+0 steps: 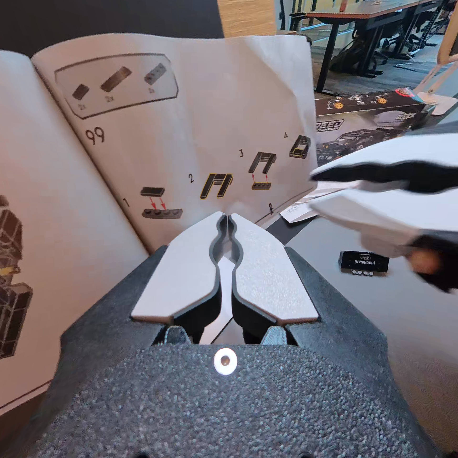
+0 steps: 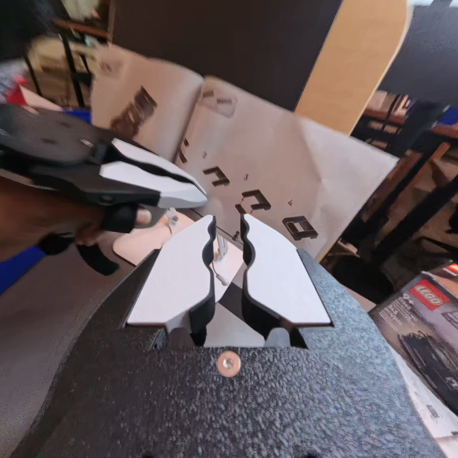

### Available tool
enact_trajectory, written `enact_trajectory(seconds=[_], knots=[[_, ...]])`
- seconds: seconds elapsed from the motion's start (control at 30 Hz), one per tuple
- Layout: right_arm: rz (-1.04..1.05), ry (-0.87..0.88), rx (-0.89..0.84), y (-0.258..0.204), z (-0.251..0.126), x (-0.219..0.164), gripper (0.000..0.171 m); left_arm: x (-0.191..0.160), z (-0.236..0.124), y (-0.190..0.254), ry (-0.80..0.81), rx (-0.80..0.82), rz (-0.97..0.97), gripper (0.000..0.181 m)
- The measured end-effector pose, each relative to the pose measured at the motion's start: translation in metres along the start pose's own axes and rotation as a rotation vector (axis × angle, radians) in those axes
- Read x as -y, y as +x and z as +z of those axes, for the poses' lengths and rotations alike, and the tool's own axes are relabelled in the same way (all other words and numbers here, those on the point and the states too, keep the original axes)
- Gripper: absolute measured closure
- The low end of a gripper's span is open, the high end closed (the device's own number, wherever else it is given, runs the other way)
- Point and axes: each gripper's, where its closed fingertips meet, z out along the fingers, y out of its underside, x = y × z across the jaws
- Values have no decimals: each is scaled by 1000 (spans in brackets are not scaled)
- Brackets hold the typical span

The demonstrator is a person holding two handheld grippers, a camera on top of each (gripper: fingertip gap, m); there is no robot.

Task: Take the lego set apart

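On the bench (image 1: 371,334), an open instruction booklet (image 1: 173,138) stands propped at the far left, with a dark box (image 1: 366,128) to its right. Nearer on the right lies a small black lego piece (image 1: 363,262). Left gripper (image 1: 227,215) has its fingertips pressed together on nothing, pointing at the booklet's page. Right gripper (image 2: 228,216) is spread a little, empty, hovering near the booklet.
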Motion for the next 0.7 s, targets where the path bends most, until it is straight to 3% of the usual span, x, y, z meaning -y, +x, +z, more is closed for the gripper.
enact_trajectory(seconds=[0.13, 0.37, 0.7], knots=[[-87, -89, -25, 6, 36, -19, 155, -1, -8, -13, 5, 17, -10, 181], [-119, -134, -114, 12, 49, -11, 162, 12, -33, -12, 96, -134, 23, 180], [-21, -145, -196, 36, 32, -27, 156, -4, -50, -85, 35, 175, 97, 181]])
